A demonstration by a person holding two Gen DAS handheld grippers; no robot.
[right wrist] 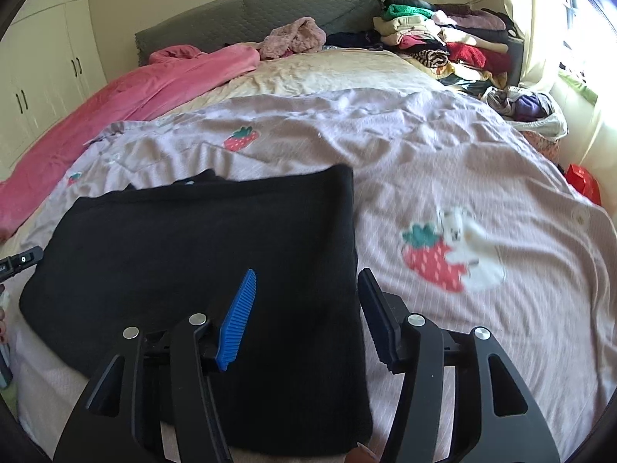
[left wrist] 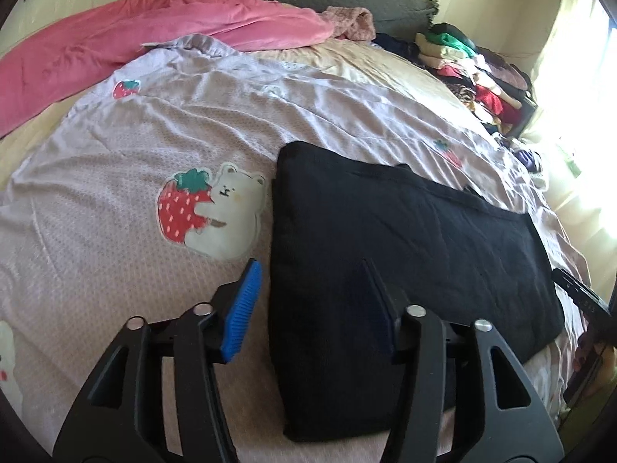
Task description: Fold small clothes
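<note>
A black garment [left wrist: 393,254] lies folded flat on the lilac strawberry-print bedspread [left wrist: 115,154]. It also shows in the right wrist view [right wrist: 200,254]. My left gripper [left wrist: 310,270] is open and empty, hovering over the garment's left edge. My right gripper [right wrist: 306,277] is open and empty, straddling the garment's right edge. The right gripper's body shows at the left wrist view's right side [left wrist: 582,301], and the left gripper's tip shows at the right wrist view's left side [right wrist: 23,258].
A pink blanket [left wrist: 135,38] lies along the bed's far left. A pile of folded clothes [right wrist: 447,38] sits at the headboard corner. A bag of clothes [right wrist: 532,110] and a red object [right wrist: 584,183] lie by the window side.
</note>
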